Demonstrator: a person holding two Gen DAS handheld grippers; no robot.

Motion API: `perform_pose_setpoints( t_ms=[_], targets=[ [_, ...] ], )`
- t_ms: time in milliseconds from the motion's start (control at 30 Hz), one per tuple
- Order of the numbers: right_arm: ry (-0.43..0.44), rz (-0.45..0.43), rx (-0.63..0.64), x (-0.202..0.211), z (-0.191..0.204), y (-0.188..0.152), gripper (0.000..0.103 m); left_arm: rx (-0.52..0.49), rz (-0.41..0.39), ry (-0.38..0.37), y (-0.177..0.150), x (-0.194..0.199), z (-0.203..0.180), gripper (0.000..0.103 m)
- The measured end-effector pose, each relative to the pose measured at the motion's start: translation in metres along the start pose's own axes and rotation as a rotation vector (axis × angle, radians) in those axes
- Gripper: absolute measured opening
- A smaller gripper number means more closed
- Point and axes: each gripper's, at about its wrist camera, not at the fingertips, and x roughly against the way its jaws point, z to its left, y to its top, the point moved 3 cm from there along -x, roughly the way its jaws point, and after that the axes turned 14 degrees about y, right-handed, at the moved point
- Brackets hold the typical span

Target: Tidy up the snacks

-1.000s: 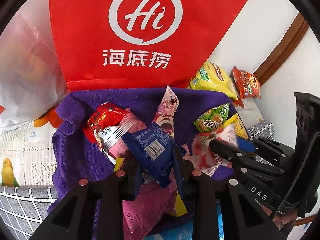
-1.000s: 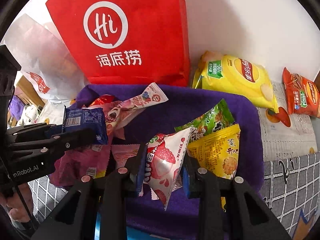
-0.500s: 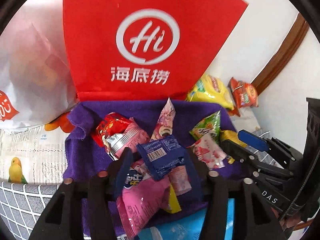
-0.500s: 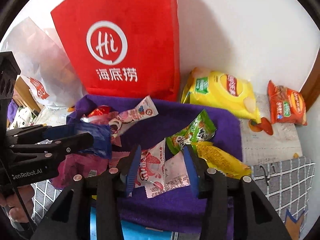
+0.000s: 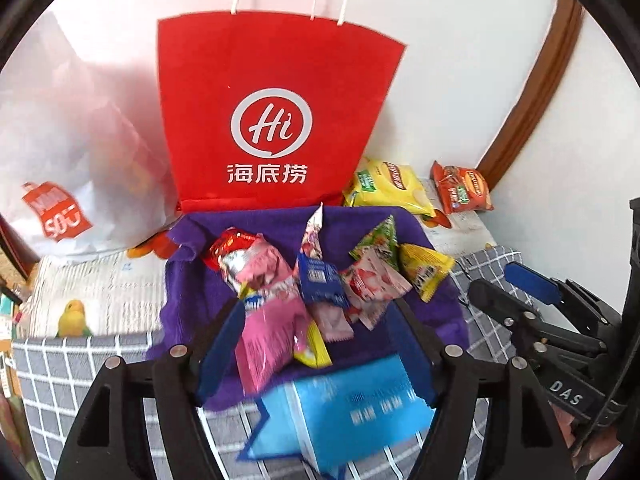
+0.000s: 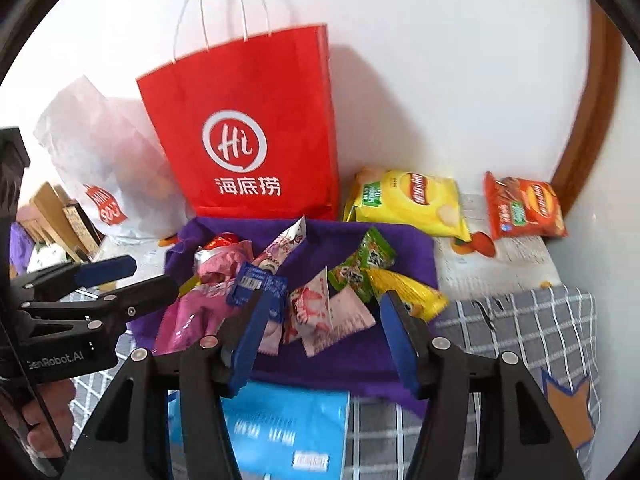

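Several small snack packets lie heaped on a purple towel (image 5: 188, 292): a dark blue packet (image 5: 320, 280), a pink one (image 5: 268, 320), a white strawberry packet (image 5: 372, 284), a green one (image 5: 378, 240) and a yellow one (image 5: 424, 272). My left gripper (image 5: 316, 336) hangs above and in front of the heap, its jaws opening with nothing pressed between them. My right gripper (image 6: 326, 320) hovers the same way over the strawberry packet (image 6: 312, 308), jaws opening and holding nothing. Each gripper shows in the other's view: the right gripper (image 5: 516, 284) at the right edge, the left gripper (image 6: 128, 276) at the left edge.
A red paper bag (image 5: 272, 120) stands upright behind the towel, a white plastic bag (image 5: 68, 160) to its left. Yellow (image 6: 408, 200) and orange (image 6: 524, 208) crisp bags lie at the back right by the wall. A light blue pack (image 5: 352, 408) lies in front on grey chequered cloth (image 6: 520, 320).
Both grippers have opened and drawn back and upward. The left let go of the dark blue packet, the right of the strawberry packet; both packets now lie on the heap.
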Motion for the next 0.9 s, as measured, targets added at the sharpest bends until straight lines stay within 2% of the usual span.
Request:
perform_pose_setpoints(
  t_ms=[267,500,567,767,900],
  targets=[
    [-0.019,-0.073,0.003,0.070,0.021,-0.042,0.064,0.002,-0.068,0.066,-0.051,0.063,0.002,0.081],
    [-0.053,-0.090,0.032,0.110,0.041,-0.083,0.069,0.008,-0.134,0.103,-0.093,0.108,0.000,0.085],
    [-0.054,-0.108,0.029,0.122,0.045,-0.097,0.078,0.007,-0.155,0.120,-0.105,0.120,-0.001,0.086],
    [-0.066,-0.154,0.021,0.147,0.051,-0.130,0.091,0.022,-0.195,0.144,-0.133,0.143,-0.002,0.089],
    [-0.075,-0.158,0.022,0.157,0.052,-0.145,0.095,0.034,-0.212,0.154,-0.148,0.153,-0.003,0.089]
  ],
)
